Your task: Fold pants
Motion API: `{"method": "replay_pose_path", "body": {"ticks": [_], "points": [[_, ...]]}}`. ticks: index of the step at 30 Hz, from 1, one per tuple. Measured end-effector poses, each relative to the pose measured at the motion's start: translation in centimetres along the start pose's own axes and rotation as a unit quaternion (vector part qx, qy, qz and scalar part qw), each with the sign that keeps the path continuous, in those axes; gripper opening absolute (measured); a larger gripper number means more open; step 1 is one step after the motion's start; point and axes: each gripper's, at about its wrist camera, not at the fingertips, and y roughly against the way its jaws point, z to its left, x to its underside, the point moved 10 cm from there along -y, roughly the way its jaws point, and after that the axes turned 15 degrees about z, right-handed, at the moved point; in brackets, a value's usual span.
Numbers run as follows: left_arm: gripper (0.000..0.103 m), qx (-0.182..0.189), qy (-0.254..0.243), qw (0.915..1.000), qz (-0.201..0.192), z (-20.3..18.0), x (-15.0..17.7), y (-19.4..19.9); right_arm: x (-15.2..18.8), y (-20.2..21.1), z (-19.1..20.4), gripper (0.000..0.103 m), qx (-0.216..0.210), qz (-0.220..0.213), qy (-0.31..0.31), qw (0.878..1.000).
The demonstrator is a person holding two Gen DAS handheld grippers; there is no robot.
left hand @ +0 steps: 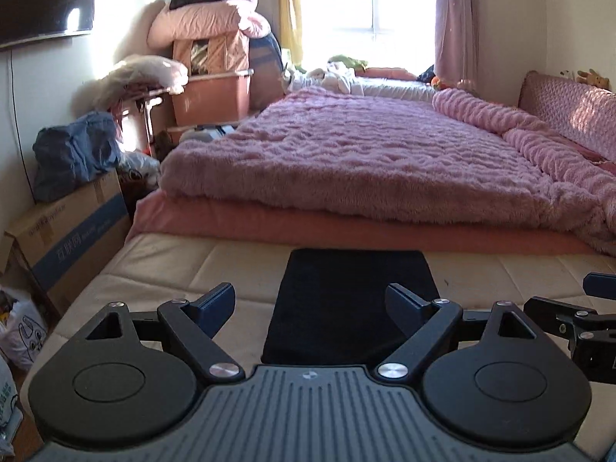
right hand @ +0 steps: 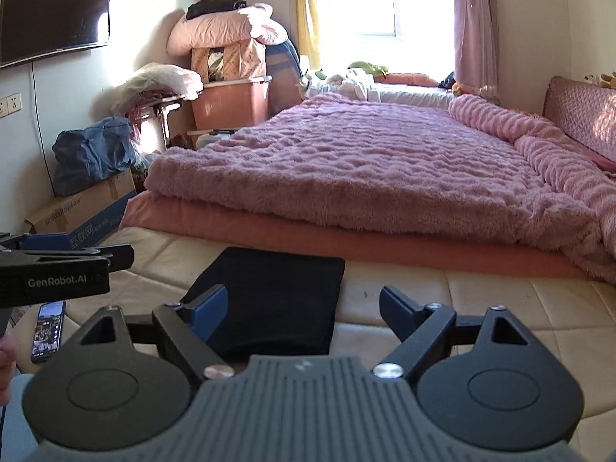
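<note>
1. The pants (left hand: 352, 302) lie folded into a flat black rectangle on the cream mattress (left hand: 154, 265), in the lower middle of the left view. In the right view they (right hand: 277, 296) sit lower left of centre. Their far edge is straight and the corners are square.

2. The left gripper (left hand: 310, 300) is spread wide and holds nothing; the pants lie between and beyond its fingers. The right gripper (right hand: 302, 306) is also spread wide and empty, with its left finger (right hand: 210, 312) in front of the pants' near corner.

3. The black cloth shows no seams, waistband or legs, so the layers cannot be counted. The near edge of the pants is hidden behind each gripper's body. Whether any finger touches the cloth cannot be told.

4. In the right view the left gripper enters at the left edge, cut off by the frame. A phone (right hand: 48, 329) lies on the mattress at lower left, partly under it.

5. Bare mattress runs to the left and right of the pants. Behind them a pink blanket (left hand: 346, 161) over a salmon pad (left hand: 308, 227) forms a raised step across the middle of the frame. At left, a box (left hand: 73, 231) stands beside the mattress edge.
</note>
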Motion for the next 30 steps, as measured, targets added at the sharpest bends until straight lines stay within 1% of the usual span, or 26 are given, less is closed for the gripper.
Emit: {"method": "replay_pose_path", "body": {"ticks": [2, 5, 7, 10, 15, 20, 30], "points": [[0.102, 0.000, 0.008, 0.9997, 0.023, 0.2, 1.3, -0.8, 1.2, -0.8, 0.4, 0.082, 0.004, 0.021, 0.001, 1.000], [0.102, -0.009, 0.004, 0.9988, 0.048, 0.4, 3.0, -1.7, 2.8, -1.7, 0.6, 0.082, 0.014, 0.043, 0.006, 0.999], [0.102, -0.014, -0.001, 0.9978, 0.065, 0.2, 4.1, -2.1, 3.7, -2.3, 0.7, 0.082, 0.012, 0.062, 0.003, 0.998], [0.102, -0.020, -0.007, 0.9966, 0.079, -0.3, 5.0, -2.2, 4.8, -3.1, 0.7, 0.082, 0.001, 0.083, -0.007, 0.997], [0.102, -0.023, -0.018, 0.9955, 0.090, -1.1, 5.4, -1.8, 5.8, -3.7, 0.9, 0.082, 0.002, 0.102, -0.001, 0.995], [0.102, -0.020, -0.019, 0.9953, 0.093, -1.3, 5.5, -1.6, 6.1, -4.3, 0.6, 0.082, -0.009, 0.118, -0.012, 0.993], [0.102, -0.017, -0.013, 0.9955, 0.092, -1.3, 5.3, -1.4, 5.7, -4.2, 0.6, 0.082, -0.013, 0.116, -0.012, 0.993]]}}
